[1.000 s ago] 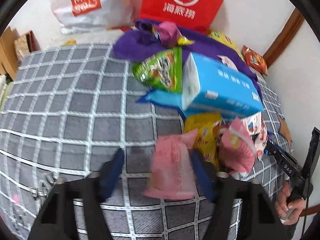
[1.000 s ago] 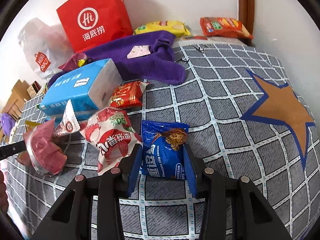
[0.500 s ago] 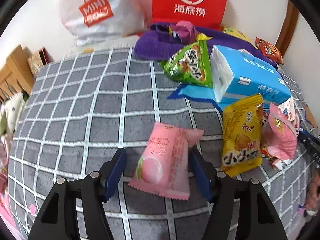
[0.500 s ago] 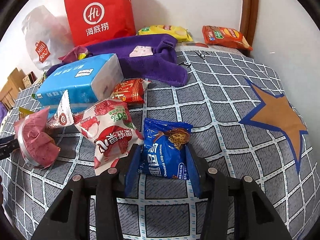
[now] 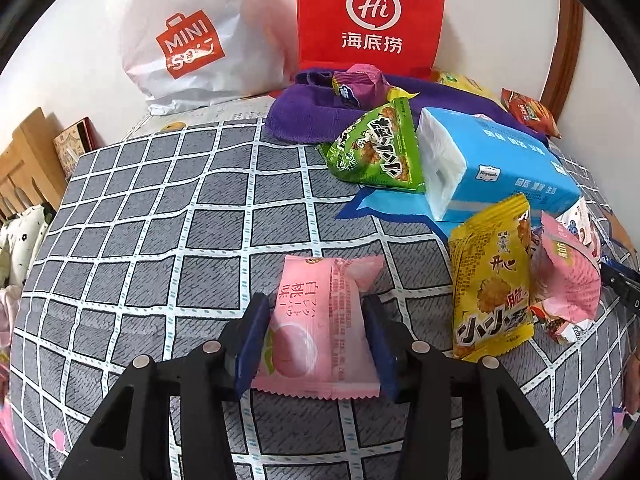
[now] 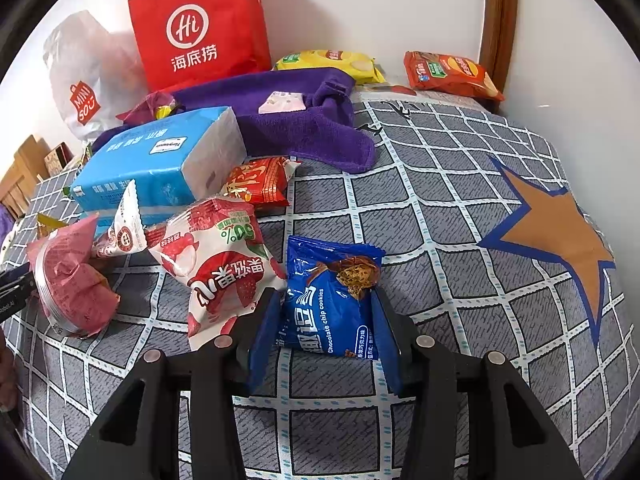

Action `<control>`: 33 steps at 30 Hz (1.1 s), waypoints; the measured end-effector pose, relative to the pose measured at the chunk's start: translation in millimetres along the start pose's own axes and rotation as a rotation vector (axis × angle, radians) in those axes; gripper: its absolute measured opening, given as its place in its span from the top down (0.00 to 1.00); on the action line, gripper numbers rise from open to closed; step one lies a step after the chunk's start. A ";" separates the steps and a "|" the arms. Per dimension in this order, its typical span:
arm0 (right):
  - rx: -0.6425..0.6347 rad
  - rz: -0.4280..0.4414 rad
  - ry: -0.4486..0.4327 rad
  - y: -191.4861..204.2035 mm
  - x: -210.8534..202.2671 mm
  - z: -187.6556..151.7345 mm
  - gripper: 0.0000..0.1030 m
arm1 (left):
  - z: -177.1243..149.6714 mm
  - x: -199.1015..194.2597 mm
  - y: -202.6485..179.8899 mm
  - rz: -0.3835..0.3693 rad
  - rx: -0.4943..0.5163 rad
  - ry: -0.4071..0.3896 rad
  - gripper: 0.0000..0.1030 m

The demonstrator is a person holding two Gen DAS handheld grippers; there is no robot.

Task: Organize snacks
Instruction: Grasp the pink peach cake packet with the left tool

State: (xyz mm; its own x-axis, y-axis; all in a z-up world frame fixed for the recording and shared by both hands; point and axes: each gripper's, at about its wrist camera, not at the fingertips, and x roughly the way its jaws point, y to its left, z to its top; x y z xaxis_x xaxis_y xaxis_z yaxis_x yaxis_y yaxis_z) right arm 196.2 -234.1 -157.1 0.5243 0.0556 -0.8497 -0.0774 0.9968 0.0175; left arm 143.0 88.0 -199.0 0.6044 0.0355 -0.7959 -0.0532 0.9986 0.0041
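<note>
A pink peach snack packet (image 5: 320, 328) lies on the grey checked bedspread (image 5: 160, 220). My left gripper (image 5: 316, 312) is closing on it, both blue pads against its sides. A blue chocolate chip cookie packet (image 6: 332, 300) lies between the pads of my right gripper (image 6: 326, 312), which touch its two edges. Left of it lie a red-and-white strawberry packet (image 6: 216, 256) and a pink wrapped snack (image 6: 68, 280). A yellow packet (image 5: 492, 280), a green packet (image 5: 380, 148) and a blue tissue pack (image 5: 500, 168) lie to the right in the left wrist view.
A purple towel (image 6: 288, 128), a red paper bag (image 6: 200, 24) and a white shopping bag (image 5: 188, 36) stand at the back by the wall. Yellow (image 6: 332, 62) and orange (image 6: 452, 72) chip bags lie by the wooden door frame (image 6: 496, 16). An orange star (image 6: 556, 236) marks the bedspread.
The left gripper tilted and settled over the pink packet, its jaws widened, then narrowed onto the packet's sides. The right gripper and blue packet have hardly moved.
</note>
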 end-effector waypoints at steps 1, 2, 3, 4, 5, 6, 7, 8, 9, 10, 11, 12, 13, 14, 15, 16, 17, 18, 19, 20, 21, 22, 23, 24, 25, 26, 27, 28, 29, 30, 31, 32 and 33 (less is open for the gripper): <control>-0.002 -0.001 -0.001 0.2 0.0 -0.2 0.55 | -0.1 0.2 -0.2 0.000 0.001 0.000 0.55; -0.002 -0.002 -0.002 0.2 0.0 -0.5 0.55 | -0.4 0.1 0.1 -0.002 -0.001 -0.001 0.55; -0.002 -0.003 -0.002 0.2 -0.1 -0.7 0.55 | -0.1 0.9 0.6 -0.008 -0.003 -0.001 0.54; -0.002 -0.001 -0.002 -0.4 0.1 -0.2 0.55 | 0.2 1.1 1.3 -0.019 -0.005 -0.001 0.51; 0.000 0.002 -0.002 -0.9 -0.1 -0.2 0.55 | 0.5 1.8 1.4 -0.026 -0.005 0.000 0.51; 0.003 0.002 -0.003 -1.1 -0.2 0.0 0.55 | 0.7 2.2 1.1 -0.027 -0.003 0.001 0.50; 0.004 0.002 -0.003 -1.3 -0.6 -0.1 0.55 | 0.9 2.6 0.4 -0.022 0.000 0.001 0.50; 0.004 0.002 -0.003 -1.3 -0.7 -0.1 0.55 | 0.7 2.6 -0.2 -0.019 0.003 0.002 0.50; 0.004 0.001 -0.003 -0.7 -0.7 0.0 0.55 | 0.7 2.9 -0.7 -0.016 0.006 0.002 0.50; 0.003 -0.001 -0.003 -0.3 -0.8 -0.1 0.55 | 0.8 3.2 -0.7 -0.015 0.007 0.003 0.50; 0.002 -0.003 -0.003 -0.1 -0.8 -0.2 0.55 | 0.8 3.2 -0.6 -0.017 0.005 0.002 0.50; 0.002 -0.005 -0.004 0.2 -0.9 -0.3 0.55 | 0.7 3.0 -1.1 -0.017 0.005 0.002 0.50; 0.001 -0.005 -0.003 0.2 -0.9 -0.4 0.55 | 0.8 3.5 -2.2 -0.017 0.006 0.003 0.49; 0.002 -0.004 -0.003 0.1 -1.0 -0.4 0.55 | 1.0 3.8 -2.6 -0.017 0.008 0.003 0.49; 0.003 -0.003 -0.003 -0.1 -1.1 -0.4 0.55 | 1.1 3.8 -2.5 -0.016 0.010 0.004 0.48; 0.004 -0.002 -0.003 -0.1 -1.2 -0.3 0.55 | 1.4 4.2 -2.6 -0.016 0.012 0.004 0.46; 0.004 -0.001 -0.003 -0.4 -1.2 -0.1 0.55 | 1.6 4.7 -3.0 -0.016 0.014 0.006 0.45; 0.005 0.000 -0.003 -0.7 -1.2 -0.1 0.55 | 1.7 5.0 -2.5 -0.014 0.014 0.006 0.43; 0.005 0.000 -0.005 -0.7 -1.4 -0.4 0.55 | 1.6 5.7 -2.0 -0.008 0.013 0.008 0.41; 0.004 0.000 -0.006 -0.6 -1.9 -0.3 0.55 | 2.0 5.9 -1.2 -0.007 0.008 0.008 0.39; 0.004 -0.001 -0.005 -0.3 -2.0 -0.5 0.55 | 2.2 6.7 0.2 -0.007 0.001 0.011 0.37; 0.002 -0.002 -0.005 -0.2 -0.2 -1.3 0.55 | 2.0 6.5 2.0 -0.008 -0.002 0.012 0.36; 0.001 -0.003 -0.005 -0.3 -0.1 -1.3 0.55 | 2.1 6.8 2.3 -0.007 -0.004 0.013 0.36; 0.001 -0.004 -0.005 -0.3 1.0 -2.0 0.55 | 2.1 7.0 2.1 -0.004 -0.002 0.013 0.36; 0.001 -0.003 -0.005 -0.4 0.5 -1.4 0.55 | 2.0 6.8 2.4 -0.004 -0.002 0.013 0.36; 0.002 -0.002 -0.005 -0.2 -0.1 -1.0 0.55 | 2.0 6.8 2.5 -0.006 -0.004 0.013 0.36; 0.003 -0.001 -0.005 -0.4 0.3 -1.0 0.55 | 2.0 6.7 2.1 -0.007 -0.004 0.013 0.36; 0.003 0.000 -0.006 -0.2 0.9 -1.4 0.55 | 1.9 6.6 2.3 -0.009 -0.006 0.012 0.36; 0.003 -0.001 -0.005 -0.2 0.8 -1.2 0.55 | 2.0 6.7 2.5 -0.014 -0.008 0.012 0.37; 0.004 0.000 -0.007 -0.1 1.2 -1.2 0.55 | 2.1 6.4 3.0 -0.017 -0.011 0.011 0.37; 0.004 -0.001 -0.006 -0.2 0.3 -0.9 0.55 | 1.8 6.3 2.7 -0.016 -0.010 0.011 0.37; 0.005 0.000 -0.006 0.0 0.7 -1.2 0.55 | 1.9 6.4 2.7 -0.015 -0.009 0.012 0.37; 0.004 -0.001 -0.006 -0.3 0.1 -0.9 0.55 | 1.9 6.3 3.5 -0.015 -0.010 0.012 0.37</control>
State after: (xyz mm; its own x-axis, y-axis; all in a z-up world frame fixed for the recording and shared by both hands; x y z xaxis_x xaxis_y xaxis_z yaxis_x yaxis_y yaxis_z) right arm 195.6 -234.4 -157.7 0.5296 0.0550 -0.8464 -0.0733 0.9971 0.0189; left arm 148.1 91.8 -202.8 0.5959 0.0202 -0.8028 -0.0521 0.9986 -0.0135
